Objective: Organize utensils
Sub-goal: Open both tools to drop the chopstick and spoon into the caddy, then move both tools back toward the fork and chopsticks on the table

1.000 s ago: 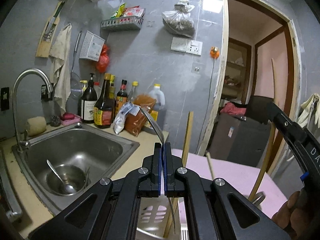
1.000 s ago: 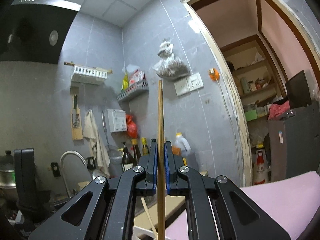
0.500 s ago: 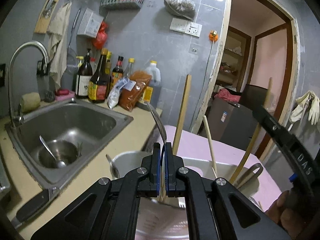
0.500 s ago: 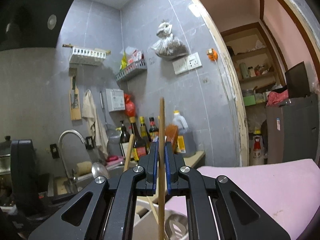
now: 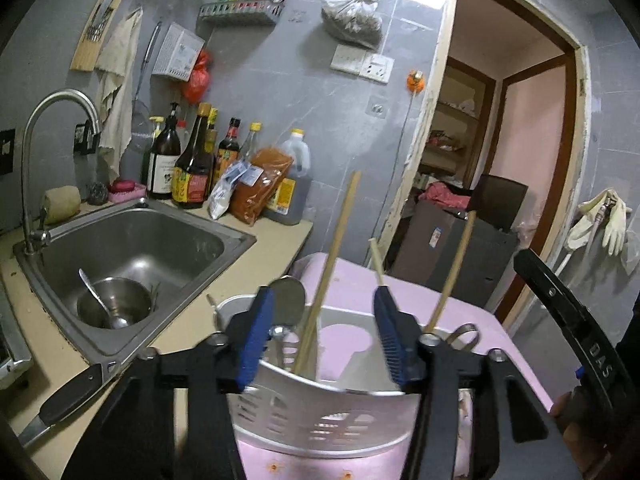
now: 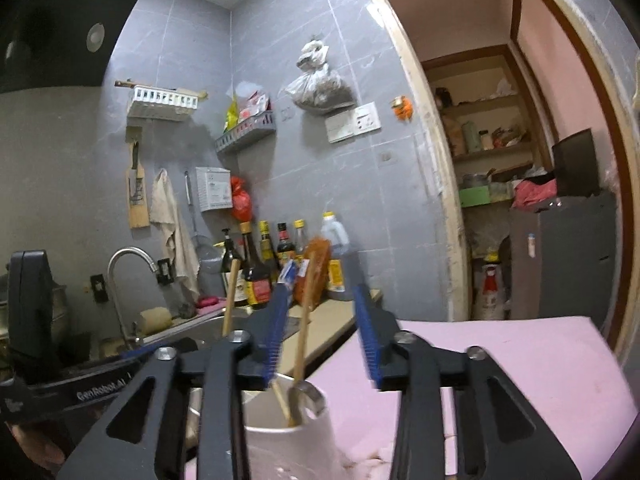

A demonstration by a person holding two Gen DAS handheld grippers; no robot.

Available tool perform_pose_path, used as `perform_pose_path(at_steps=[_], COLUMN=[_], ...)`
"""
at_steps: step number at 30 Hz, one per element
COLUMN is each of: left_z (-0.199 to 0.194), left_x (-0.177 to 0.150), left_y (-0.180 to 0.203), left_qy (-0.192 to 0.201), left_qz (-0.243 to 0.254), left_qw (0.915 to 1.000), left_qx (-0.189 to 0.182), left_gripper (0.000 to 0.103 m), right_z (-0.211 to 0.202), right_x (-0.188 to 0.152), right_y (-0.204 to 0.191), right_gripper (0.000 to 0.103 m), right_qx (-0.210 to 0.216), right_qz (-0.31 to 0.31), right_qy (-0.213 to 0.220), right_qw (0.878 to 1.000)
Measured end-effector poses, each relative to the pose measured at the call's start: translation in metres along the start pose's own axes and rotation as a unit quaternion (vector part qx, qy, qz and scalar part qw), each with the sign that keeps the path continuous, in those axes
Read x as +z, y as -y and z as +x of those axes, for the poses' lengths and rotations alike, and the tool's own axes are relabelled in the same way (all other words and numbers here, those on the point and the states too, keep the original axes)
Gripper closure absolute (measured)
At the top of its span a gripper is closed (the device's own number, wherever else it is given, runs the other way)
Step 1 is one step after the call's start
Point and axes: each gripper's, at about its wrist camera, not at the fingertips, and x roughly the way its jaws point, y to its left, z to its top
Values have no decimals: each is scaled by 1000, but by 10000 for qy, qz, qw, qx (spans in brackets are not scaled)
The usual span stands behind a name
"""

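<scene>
A white slotted utensil holder (image 5: 320, 412) stands on a pink surface (image 5: 460, 312); it also shows in the right wrist view (image 6: 288, 440). In it stand a metal spoon (image 5: 287, 296), wooden chopsticks (image 5: 332, 264) and metal tongs (image 5: 464, 332). My left gripper (image 5: 322, 336) is open and empty just above the holder, straddling the spoon and a chopstick. My right gripper (image 6: 320, 340) is open and empty above the holder, with a chopstick (image 6: 304, 320) standing between its fingers.
A steel sink (image 5: 132, 248) with a bowl and spoon (image 5: 108, 304) lies to the left, under a tap (image 5: 52, 140). Sauce bottles (image 5: 196, 168) line the wall. A black-handled knife (image 5: 68, 396) lies on the counter edge. A doorway (image 5: 500, 160) opens at right.
Both grippers have opened. The left let go of the spoon and the right let go of the chopstick; both now stand in the holder. Both grippers came lower over the holder.
</scene>
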Motion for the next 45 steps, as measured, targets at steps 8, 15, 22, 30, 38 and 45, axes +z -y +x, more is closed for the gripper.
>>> perform_pose_path(at_steps=[8, 15, 22, 30, 38, 45], left_z=[-21, -36, -37, -24, -18, 0], left_x=[3, -6, -25, -57, -84, -102], left_y=[34, 66, 90, 119, 135, 150], left_qy=[324, 538, 394, -192, -402, -1037], left_qz=[291, 611, 751, 1130, 1409, 1729], left_qw=[9987, 9954, 9938, 9880, 9839, 9713], left_qx=[-264, -495, -713, -1034, -1027, -1264], left_gripper=[24, 4, 2, 2, 2, 2], right_z=[-48, -86, -119, -146, -153, -145], right_x=[11, 13, 6, -10, -37, -47], right_y=[26, 47, 70, 95, 110, 125], right_gripper=[23, 0, 0, 0, 0, 0], right_qx=[-414, -831, -1185, -1502, -1625, -1505], right_qz=[-65, -157, -251, -515, -553, -342], right_qy=[52, 81, -28, -351, -767, -1274], right_qw=[9991, 9964, 9926, 9867, 9822, 9798])
